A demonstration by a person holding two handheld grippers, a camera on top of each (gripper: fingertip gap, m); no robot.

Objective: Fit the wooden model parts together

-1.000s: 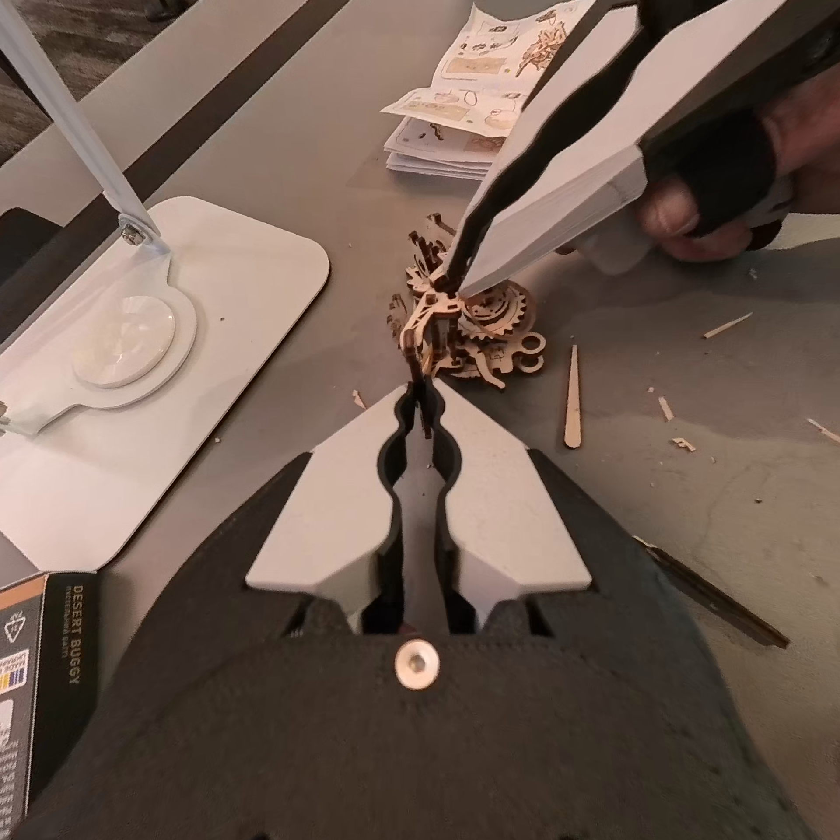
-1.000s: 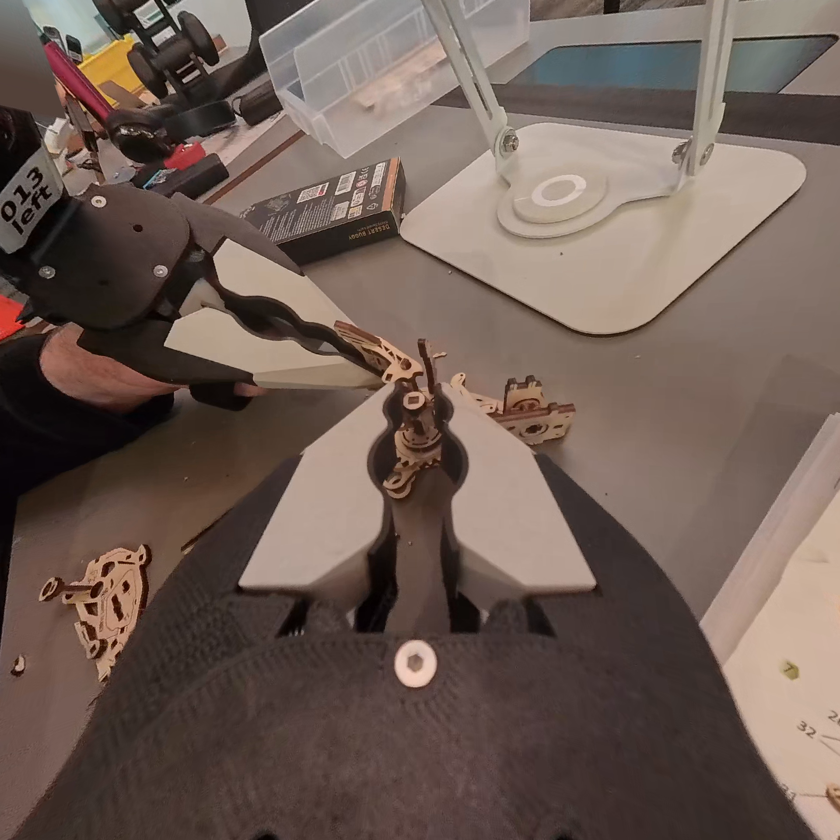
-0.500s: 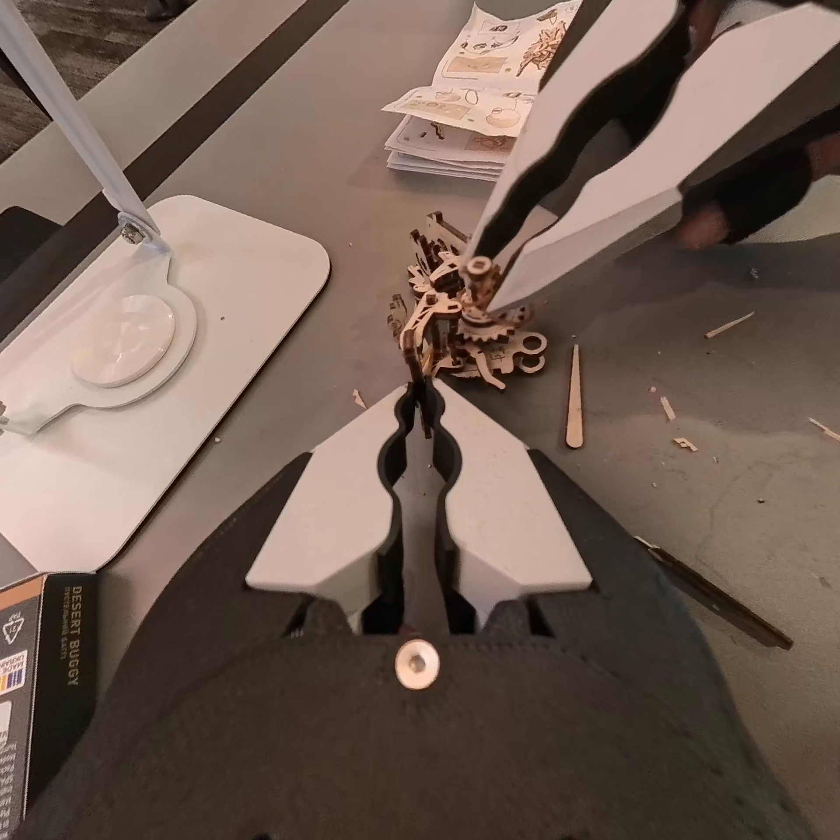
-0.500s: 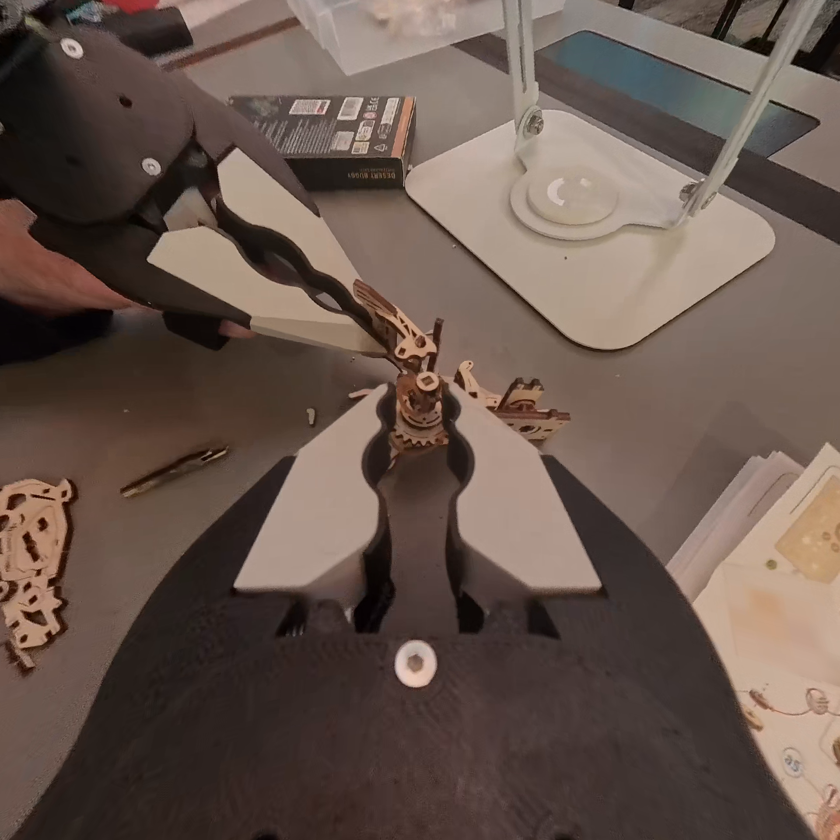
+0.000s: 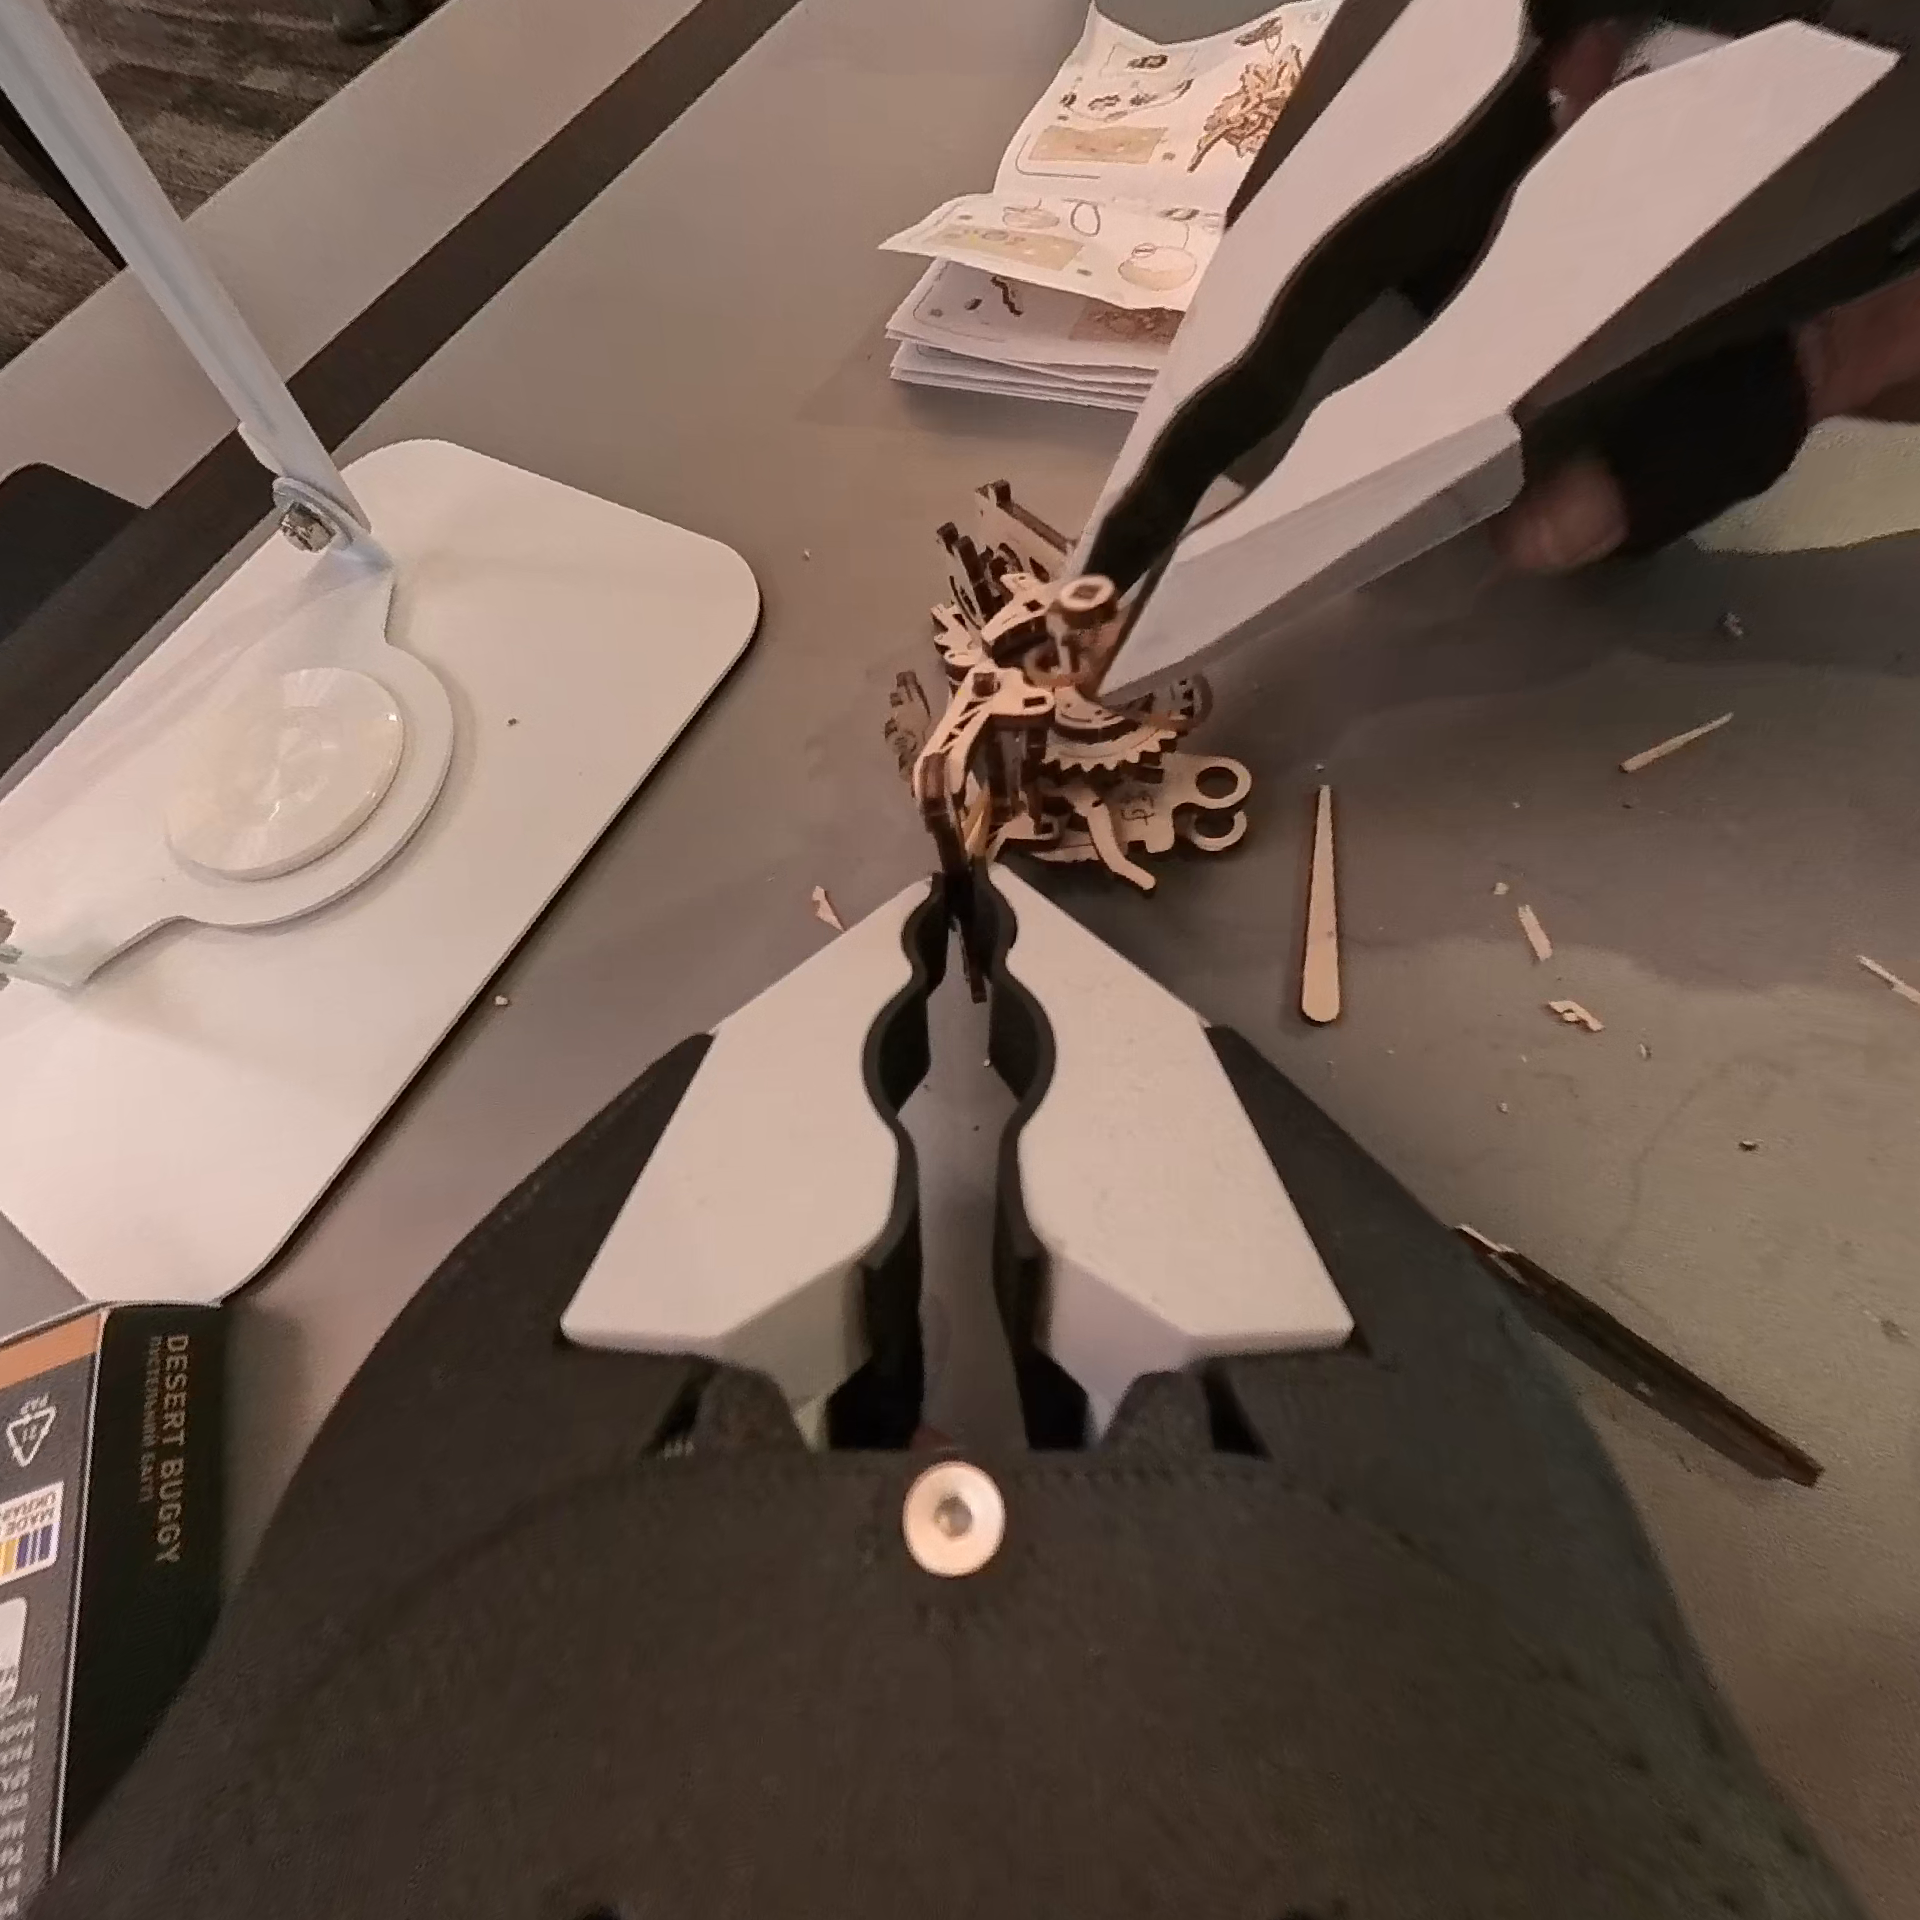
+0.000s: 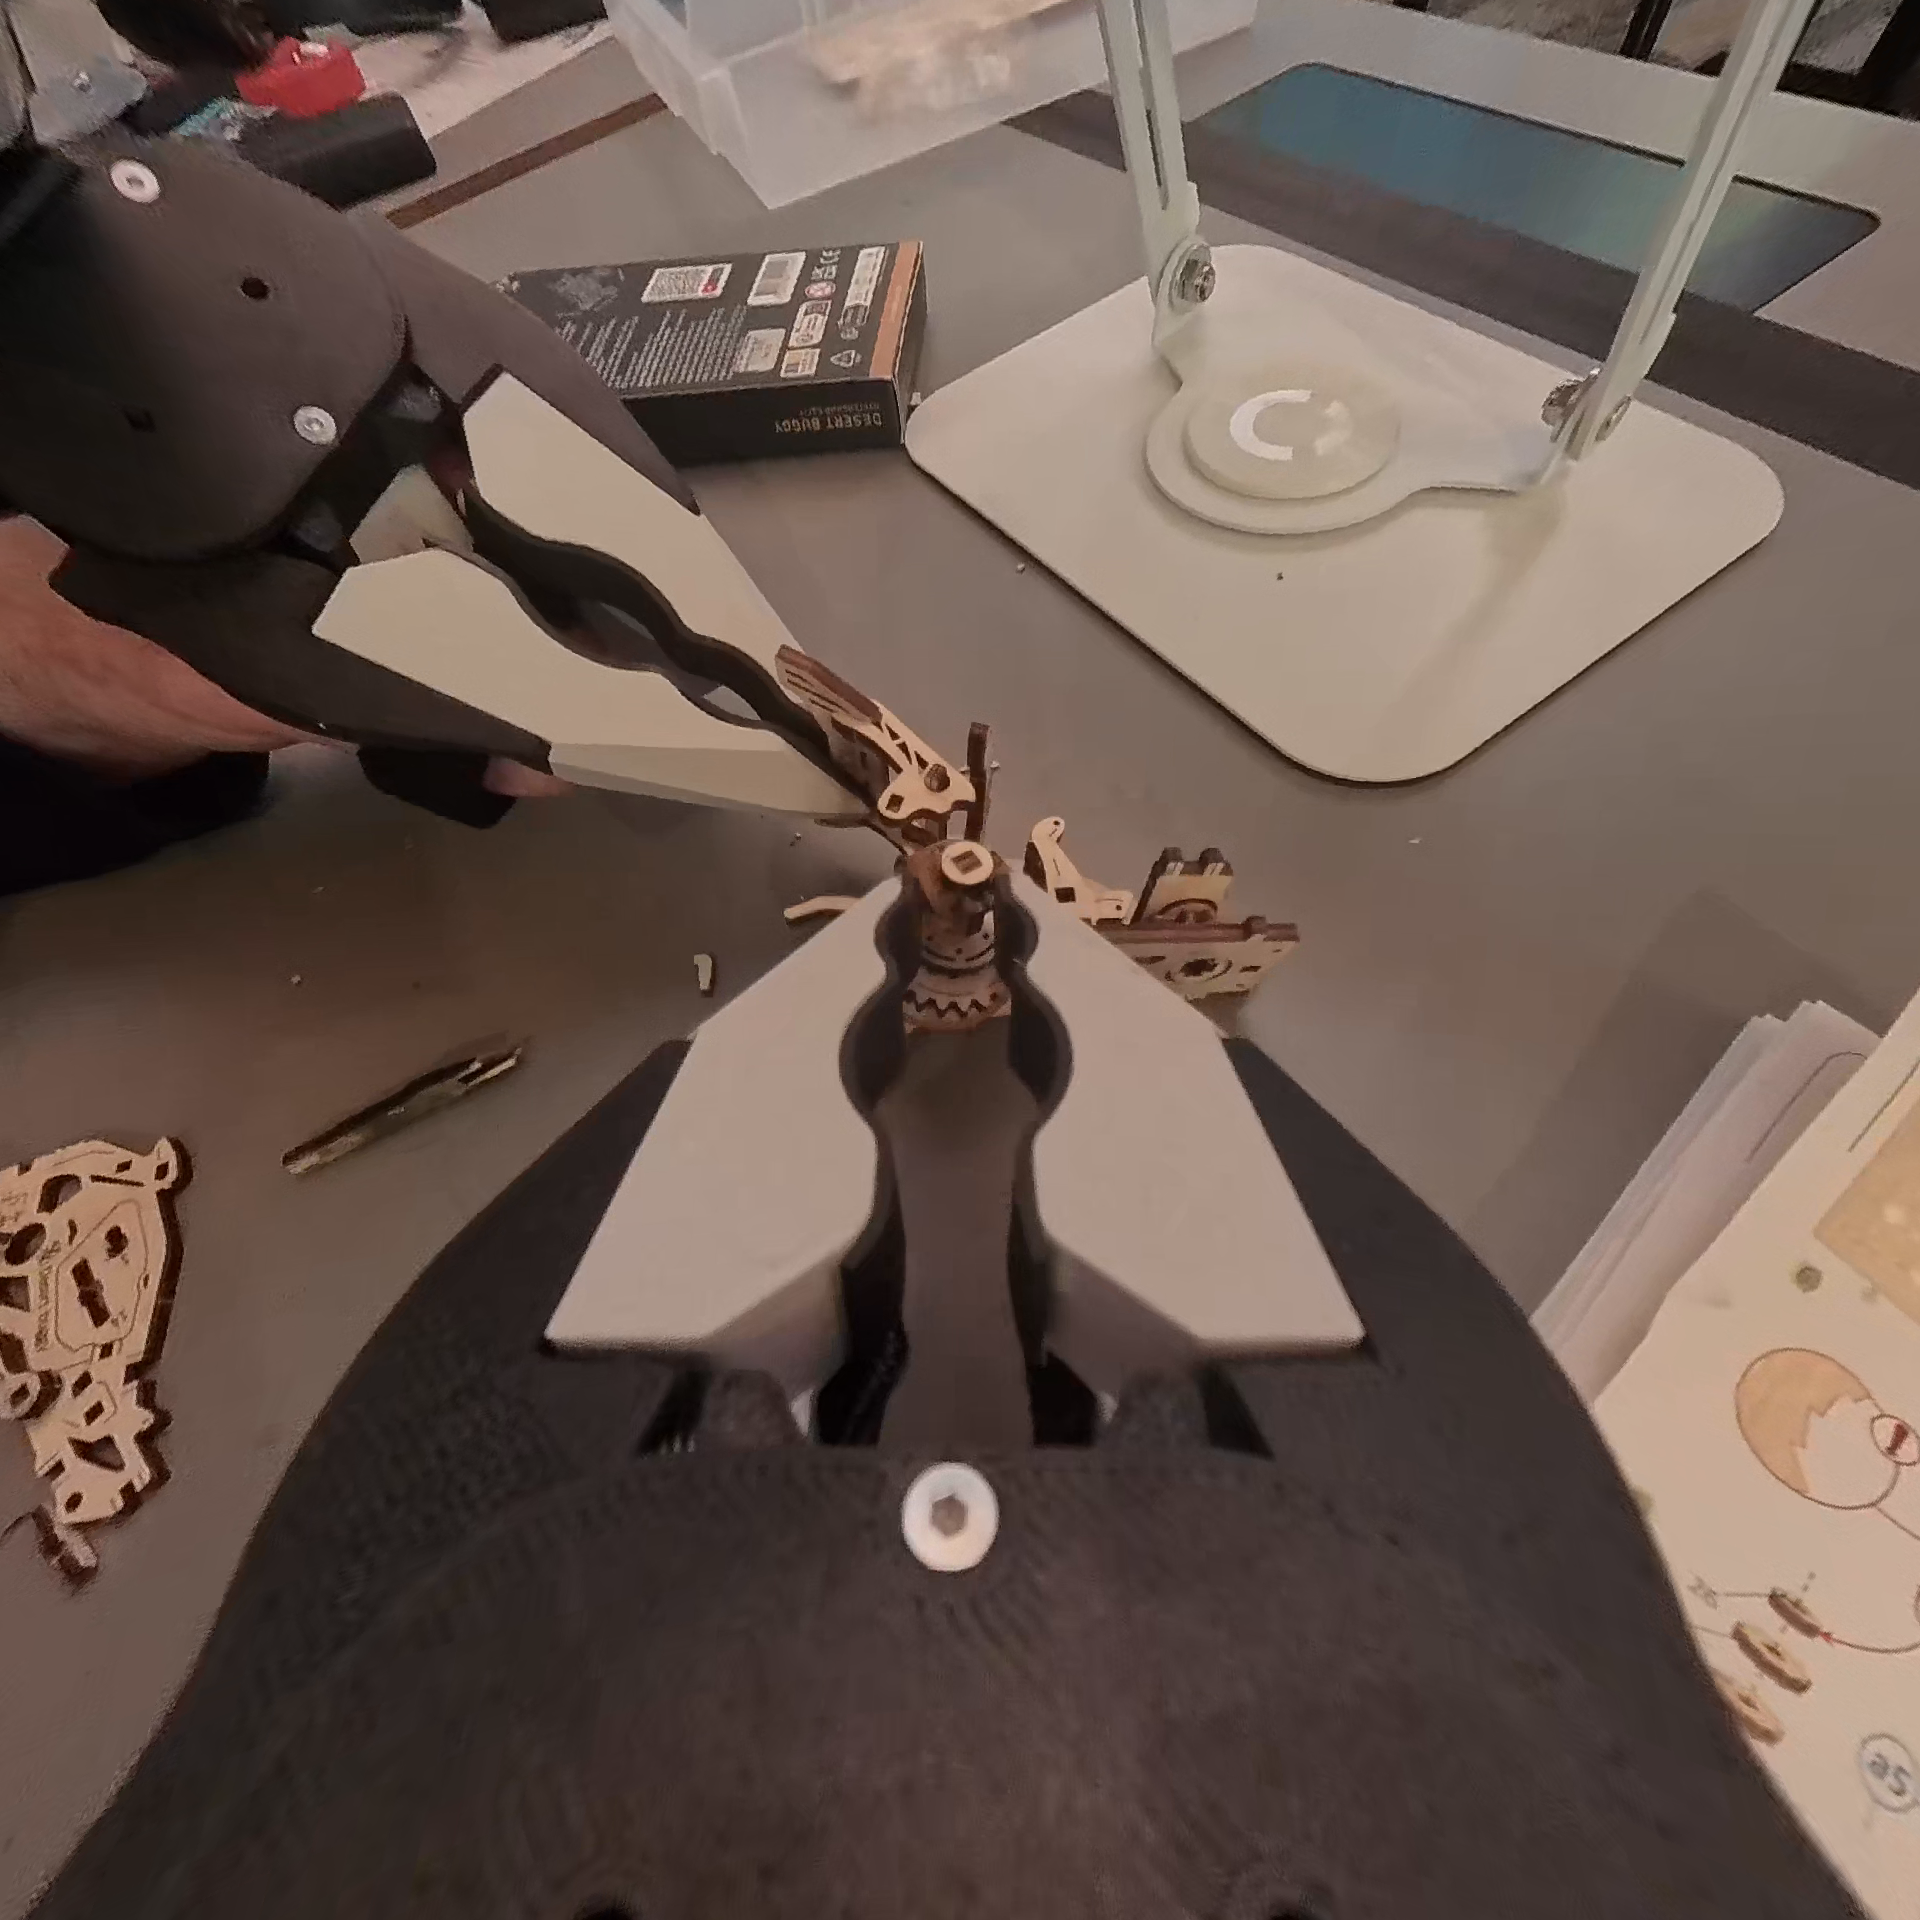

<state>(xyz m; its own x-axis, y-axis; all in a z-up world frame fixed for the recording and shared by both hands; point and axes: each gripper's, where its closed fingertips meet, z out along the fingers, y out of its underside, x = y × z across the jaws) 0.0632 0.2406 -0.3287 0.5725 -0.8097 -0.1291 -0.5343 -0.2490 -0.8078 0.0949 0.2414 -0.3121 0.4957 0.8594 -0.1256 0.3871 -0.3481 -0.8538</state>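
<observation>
At the centre of the left wrist view, the left gripper (image 5: pixel 961 899) is closed on the thin dark end of a wooden lever arm (image 5: pixel 977 717), its pads pinching the flat faces edge-on. The arm reaches up and away to a small geared wooden assembly (image 5: pixel 1081 665) just above centre, where the right gripper (image 5: pixel 1101 613) comes down from the upper right. In the right wrist view, the right gripper (image 6: pixel 951 883) is clamped around that assembly's round hub (image 6: pixel 961 868), a toothed wheel showing between the fingers below it. Loose wooden pieces (image 5: pixel 1143 810) lie on the grey bench (image 5: pixel 1558 1143) beneath, and another flat wooden part (image 6: pixel 83 1299) sits at the left edge.

These parts look like thin laser-cut plywood: very light, stiff in plane, but likely to snap at the slender necks and teeth. The lever seems best gripped on its broad flat faces near the joint, the assembly by its solid hub, never by the teeth. Press-fits probably need firm, straight pressure; twisting risks cracking the tabs.
</observation>
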